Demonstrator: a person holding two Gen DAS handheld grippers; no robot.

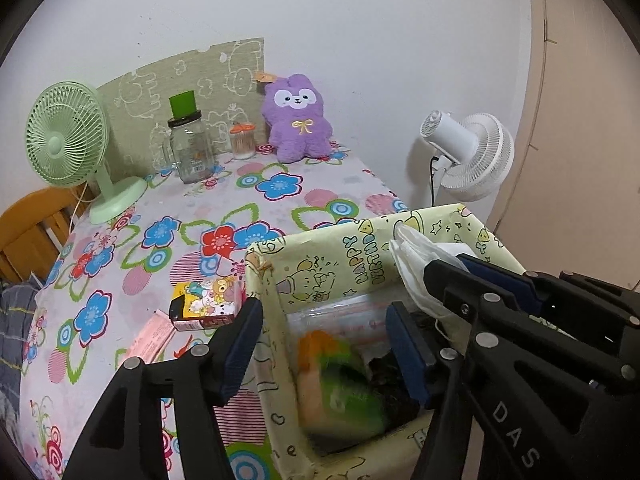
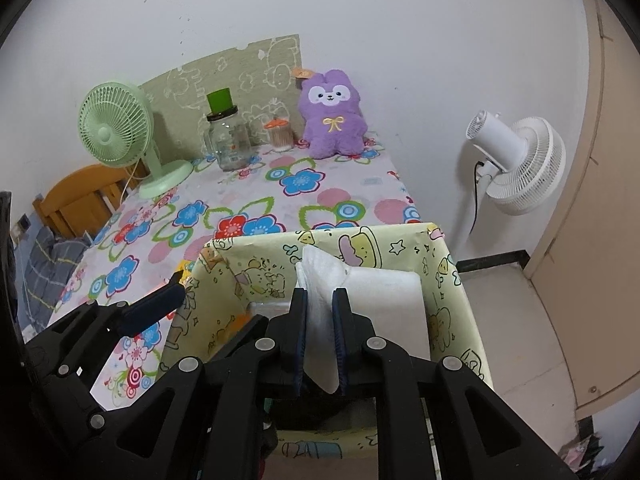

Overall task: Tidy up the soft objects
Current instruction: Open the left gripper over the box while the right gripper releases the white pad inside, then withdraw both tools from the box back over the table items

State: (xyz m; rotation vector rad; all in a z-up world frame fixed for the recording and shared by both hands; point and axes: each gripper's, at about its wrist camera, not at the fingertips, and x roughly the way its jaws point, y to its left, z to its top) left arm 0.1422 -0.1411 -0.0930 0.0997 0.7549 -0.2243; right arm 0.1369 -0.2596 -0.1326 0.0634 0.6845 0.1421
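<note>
1. Leftmost on the flowered table stands a green fan, then a jar and a purple plush against the wall, well apart from the work.
2. Nearer, the left gripper hangs with jaws wide and empty, one finger outside the yellow box, the other inside above a blurred orange-and-green soft thing lying at the bottom.
3. Right of that, the right gripper pinches a white folded cloth between narrow jaws, held over the box's open top.
4. My guess is the step in hand is dropping the cloth into the box.
5. Next, the right hand likely needs to lower past the rim and part its jaws, keeping clear of the left finger inside.
6. Afterwards the plush probably wants collecting.
</note>
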